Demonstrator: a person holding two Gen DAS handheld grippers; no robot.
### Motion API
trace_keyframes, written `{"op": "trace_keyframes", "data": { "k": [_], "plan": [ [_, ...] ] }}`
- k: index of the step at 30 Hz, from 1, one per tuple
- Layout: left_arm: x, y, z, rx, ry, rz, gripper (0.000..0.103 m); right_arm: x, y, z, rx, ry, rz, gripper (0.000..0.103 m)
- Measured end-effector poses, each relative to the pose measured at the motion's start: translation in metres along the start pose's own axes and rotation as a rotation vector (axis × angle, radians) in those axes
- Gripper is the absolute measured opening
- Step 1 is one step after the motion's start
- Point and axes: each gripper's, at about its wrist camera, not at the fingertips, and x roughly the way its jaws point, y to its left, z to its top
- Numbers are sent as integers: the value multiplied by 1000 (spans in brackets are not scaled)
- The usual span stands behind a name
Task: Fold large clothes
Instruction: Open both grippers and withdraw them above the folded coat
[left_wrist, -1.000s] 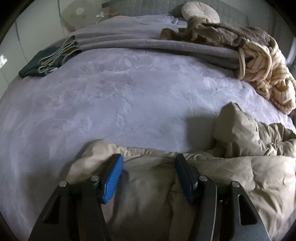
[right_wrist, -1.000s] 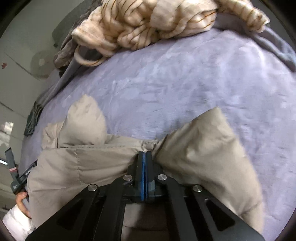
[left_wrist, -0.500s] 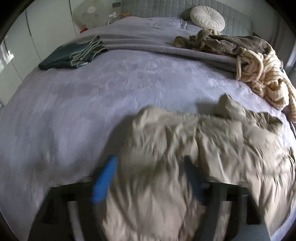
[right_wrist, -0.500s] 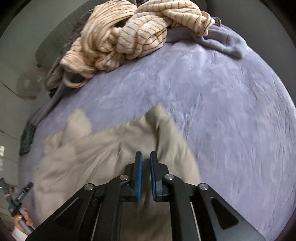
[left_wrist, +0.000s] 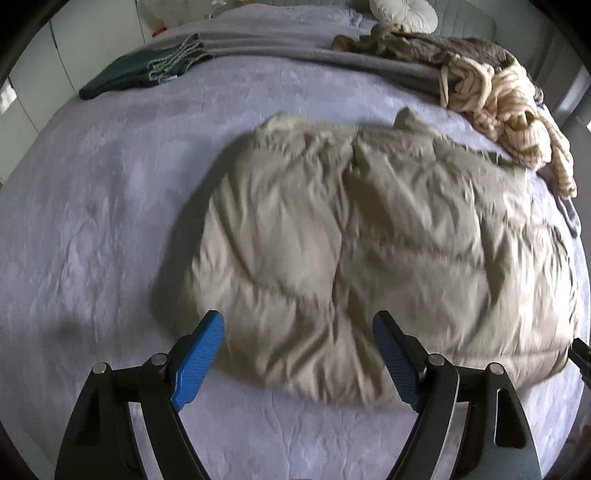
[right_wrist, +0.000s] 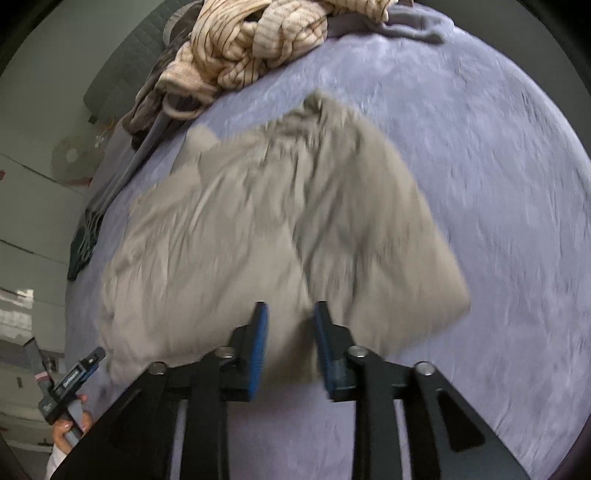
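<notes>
A beige puffer jacket (left_wrist: 369, 229) lies spread flat on the lavender bed cover (left_wrist: 110, 184), blurred by motion. My left gripper (left_wrist: 297, 319) hovers over the jacket's near edge, jaws wide open, touching no cloth. In the right wrist view the same jacket (right_wrist: 277, 229) lies ahead, its near hem showing in the gap of my right gripper (right_wrist: 290, 306). Those jaws are opening and the pads do not press on the cloth. A hand holding the left gripper (right_wrist: 70, 387) shows at the lower left of that view.
A cream striped garment (left_wrist: 506, 96) and a brown one (left_wrist: 424, 44) are heaped at the far right of the bed. A folded dark green fringed cloth (left_wrist: 144, 70) lies far left, a round pillow (left_wrist: 404, 13) at the headboard. Bare bed cover (right_wrist: 498, 184) lies right of the jacket.
Both grippers have let go of the jacket and drawn back and up from it. The right jaws went from shut to parted; the left jaws widened. The jacket now lies flat.
</notes>
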Motion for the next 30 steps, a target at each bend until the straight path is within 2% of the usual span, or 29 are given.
{"op": "trace_keyframes", "data": {
  "k": [2,3,8,11,14,18,21,22,23,24,30],
  "plan": [
    [0,0,-9,1,16,7,101,0,0,-14,1,13,6,35],
    [-1,0,-13,-7,14,11,103,0,0,-20,5,20,10,35],
    [-3,2,-19,-18,32,7,103,4,-5,-37,36,49,18,36],
    [0,3,-20,-19,54,8,103,8,-10,-42,75,64,35,50],
    [2,3,-22,-19,69,2,103,10,-14,-44,117,71,62,53],
    [5,4,-24,-27,79,-1,103,17,-18,-43,165,74,101,70],
    [7,12,-27,-54,72,-15,103,22,-20,-42,196,72,145,75],
    [10,17,-28,-77,85,-45,103,23,-20,-41,204,70,156,76],
    [13,20,-29,-94,98,-75,103,24,-21,-41,215,67,171,86],
    [15,25,-30,-120,111,-114,103,25,-22,-40,229,60,190,88],
    [23,52,-35,-293,108,-305,103,37,-29,-36,297,60,261,88]
  ]
}}
